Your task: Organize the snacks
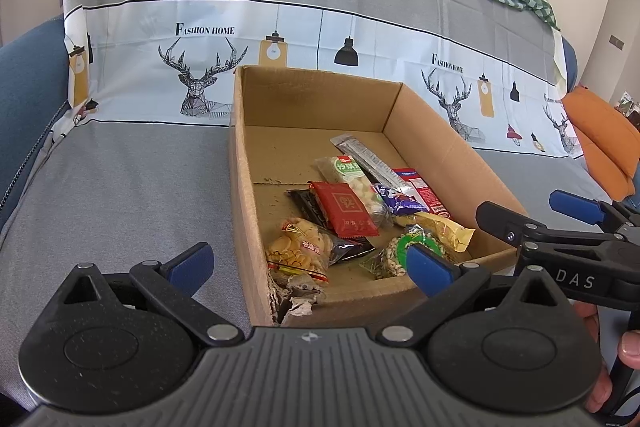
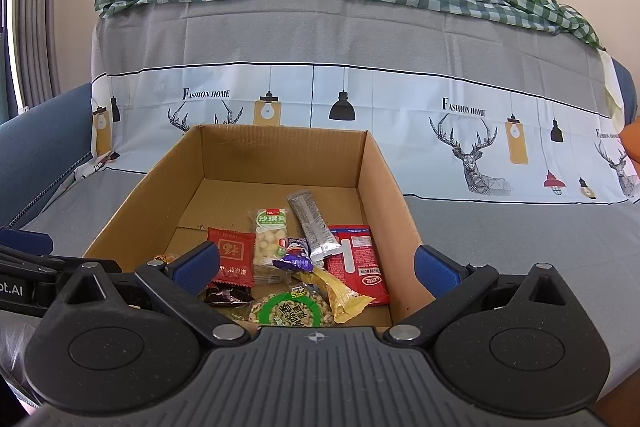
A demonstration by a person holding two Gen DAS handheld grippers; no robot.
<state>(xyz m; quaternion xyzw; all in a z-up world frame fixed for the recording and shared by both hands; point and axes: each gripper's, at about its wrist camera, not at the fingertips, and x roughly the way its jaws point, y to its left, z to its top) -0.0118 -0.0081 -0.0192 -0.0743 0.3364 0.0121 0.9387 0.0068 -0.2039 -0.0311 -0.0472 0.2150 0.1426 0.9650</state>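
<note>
Jaws spread empty on our left gripper (image 1: 308, 263) and right gripper (image 2: 318, 265); the crinkly, light snack packets (image 2: 304, 259) in the cardboard box (image 2: 384, 167) we'd pinch by sealed edges

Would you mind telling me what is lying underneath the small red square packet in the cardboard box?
A dark brown packet lies partly under the red square packet, sticking out at both ends. Its middle is covered, so its label cannot be read.

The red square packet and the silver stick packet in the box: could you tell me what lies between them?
The green-labelled clear packet of pale pieces lies between the red square packet and the silver stick packet, clearest in the right wrist view.
</note>
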